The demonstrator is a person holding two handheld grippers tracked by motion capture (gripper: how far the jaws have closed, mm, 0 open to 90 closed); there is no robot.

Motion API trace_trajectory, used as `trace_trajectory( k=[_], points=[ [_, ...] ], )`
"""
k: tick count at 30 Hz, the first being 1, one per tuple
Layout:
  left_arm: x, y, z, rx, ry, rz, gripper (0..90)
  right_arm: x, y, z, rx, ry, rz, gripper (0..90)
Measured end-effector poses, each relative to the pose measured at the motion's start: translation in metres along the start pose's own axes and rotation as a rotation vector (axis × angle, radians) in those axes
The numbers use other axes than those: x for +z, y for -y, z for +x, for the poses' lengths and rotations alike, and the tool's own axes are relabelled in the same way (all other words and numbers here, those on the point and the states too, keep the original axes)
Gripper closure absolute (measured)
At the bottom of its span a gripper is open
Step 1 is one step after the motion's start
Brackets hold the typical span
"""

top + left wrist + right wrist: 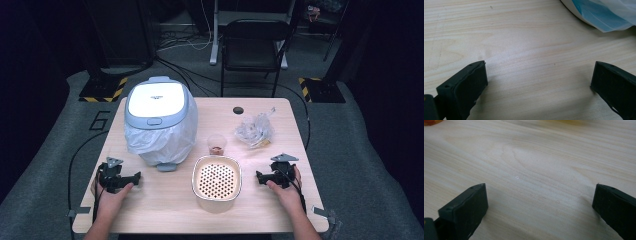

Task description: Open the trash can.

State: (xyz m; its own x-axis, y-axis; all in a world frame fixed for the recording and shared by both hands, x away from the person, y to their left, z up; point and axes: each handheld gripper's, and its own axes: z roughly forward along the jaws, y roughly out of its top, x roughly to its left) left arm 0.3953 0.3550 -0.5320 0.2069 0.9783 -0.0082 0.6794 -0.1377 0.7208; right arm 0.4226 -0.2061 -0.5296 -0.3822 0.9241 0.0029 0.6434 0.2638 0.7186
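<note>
My left gripper (136,177) rests on the wooden table (165,212) at the left front, held by a hand. In the left gripper view its jaws stand wide apart, open (537,75), over bare wood, with the bin's plastic liner (604,15) at the upper right. My right gripper (260,176) lies at the right front, also hand-held. Its jaws are open (539,196) with nothing between them. A cream perforated basket (216,181) sits between the two grippers.
A pale blue lidded bin (159,116) with a white liner stands at the back left. A small clear cup (216,144) with brown contents sits behind the basket. A crumpled clear bag (255,131) lies at the back right. A black chair (252,47) stands beyond the table.
</note>
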Motion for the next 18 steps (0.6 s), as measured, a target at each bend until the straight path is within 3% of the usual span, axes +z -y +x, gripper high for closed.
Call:
trace_trajectory(
  k=[10, 18],
  points=[
    [-0.002, 0.002, -0.01, -0.011, -0.016, -0.007, 1.9, 0.0, 0.0, 0.001, 0.001, 0.0, 0.001, 0.0],
    [-0.006, 0.004, -0.018, -0.008, -0.004, -0.04, 14.3, 0.0, 0.0, 0.001, 0.003, 0.001, 0.001, 0.0]
  ],
)
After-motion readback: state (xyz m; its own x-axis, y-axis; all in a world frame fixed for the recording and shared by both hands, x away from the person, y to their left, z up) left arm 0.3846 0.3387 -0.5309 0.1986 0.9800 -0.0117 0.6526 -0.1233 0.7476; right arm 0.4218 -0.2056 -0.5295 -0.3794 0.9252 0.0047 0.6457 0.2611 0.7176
